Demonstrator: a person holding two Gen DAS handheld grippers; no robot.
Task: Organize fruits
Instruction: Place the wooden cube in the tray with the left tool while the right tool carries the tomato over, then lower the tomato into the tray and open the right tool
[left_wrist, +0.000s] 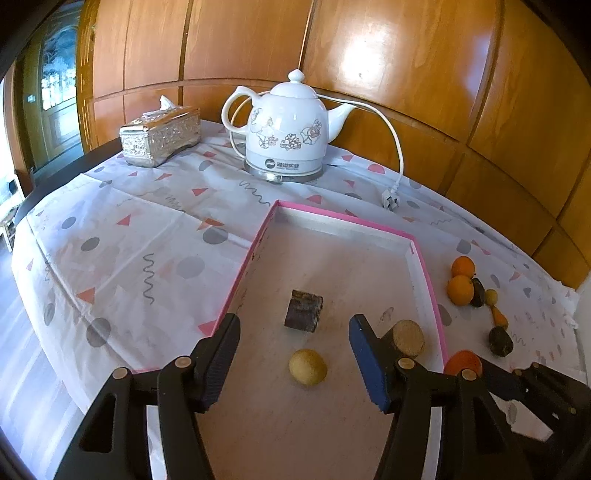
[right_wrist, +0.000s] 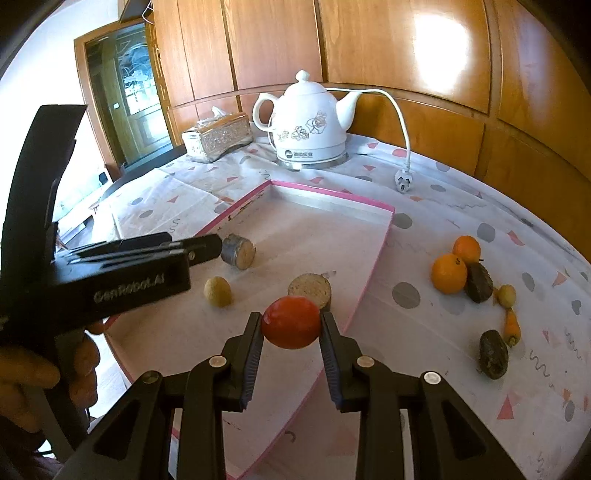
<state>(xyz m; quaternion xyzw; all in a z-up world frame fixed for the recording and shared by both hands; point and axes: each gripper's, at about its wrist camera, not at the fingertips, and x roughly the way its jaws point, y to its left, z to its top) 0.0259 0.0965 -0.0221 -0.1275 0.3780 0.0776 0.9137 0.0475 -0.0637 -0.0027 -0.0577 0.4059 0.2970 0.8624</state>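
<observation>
A pink-rimmed box lid (left_wrist: 345, 218) (right_wrist: 332, 192) lies on the table. In it are a small yellow fruit (left_wrist: 307, 367) (right_wrist: 218, 291), a dark sugarcane piece (left_wrist: 303, 309) (right_wrist: 238, 250) and a second cut piece (left_wrist: 406, 338) (right_wrist: 309, 288). My left gripper (left_wrist: 293, 363) is open and empty over the lid, around the yellow fruit. My right gripper (right_wrist: 291, 334) is shut on a red-orange tomato (right_wrist: 291, 322) (left_wrist: 463, 362) above the lid's right side. Two oranges (right_wrist: 456, 264) (left_wrist: 461, 280), dark fruits (right_wrist: 493, 353) and a small carrot (right_wrist: 512, 326) lie on the cloth to the right.
A white electric kettle (left_wrist: 286, 125) (right_wrist: 314, 122) with a loose cord and plug (left_wrist: 391, 199) stands at the back. A silver tissue box (left_wrist: 160, 136) (right_wrist: 218, 140) is at the back left. Wooden panels wall the far side. The table edge drops off at left.
</observation>
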